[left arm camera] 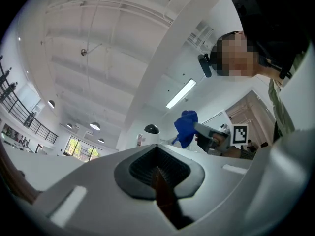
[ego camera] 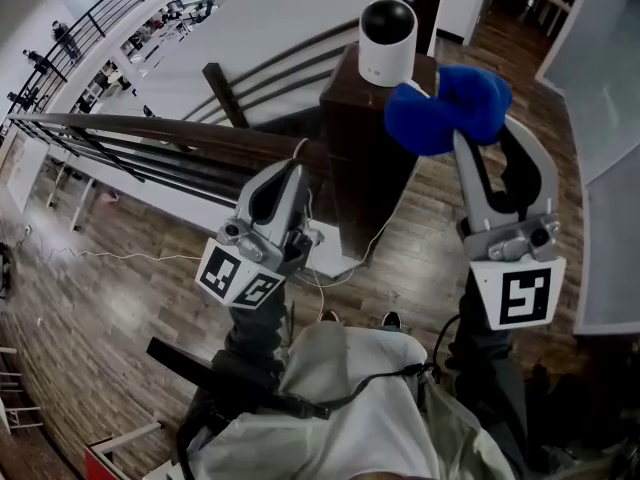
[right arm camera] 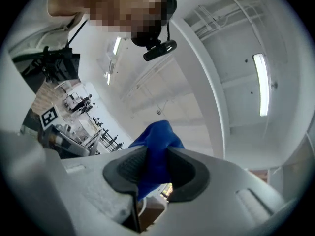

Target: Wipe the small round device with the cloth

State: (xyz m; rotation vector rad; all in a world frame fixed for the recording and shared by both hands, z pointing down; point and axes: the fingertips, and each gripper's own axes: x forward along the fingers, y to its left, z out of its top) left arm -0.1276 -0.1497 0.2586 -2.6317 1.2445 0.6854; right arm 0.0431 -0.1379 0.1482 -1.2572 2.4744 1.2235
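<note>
Head view: a small round device [ego camera: 387, 38], a white cylinder with a glossy black domed top, stands on the flat top of a dark wooden post [ego camera: 365, 158]. The right gripper [ego camera: 468, 126] is raised just right of it, clamped on a bunched blue cloth [ego camera: 446, 106]. The cloth hangs close beside the device; whether they touch cannot be told. The cloth hides the jaw tips. The left gripper [ego camera: 290, 173] sits lower, in front of the post and a dark handrail [ego camera: 150, 133], with its jaws together and nothing held. A square-patterned marker cube [ego camera: 524, 293] hides each wrist. Wood-plank floor [ego camera: 100, 298] lies below.

Left gripper view: the left gripper [left arm camera: 157, 163] has its ribbed pads meeting, with only a thin brown sliver showing along the seam. Beyond it, the small round device [left arm camera: 151, 130] appears tiny, with the blue cloth [left arm camera: 186, 127] to its right, carried by the right gripper [left arm camera: 209, 135].

Right gripper view: the right gripper [right arm camera: 156, 168] pinches the blue cloth [right arm camera: 157, 146] between its dark pads, and the fabric bulges above and below them. Under the cloth, a pale curve over brown is too cramped to identify. The left gripper [right arm camera: 64, 136] is partly cut off at the left edge.
</note>
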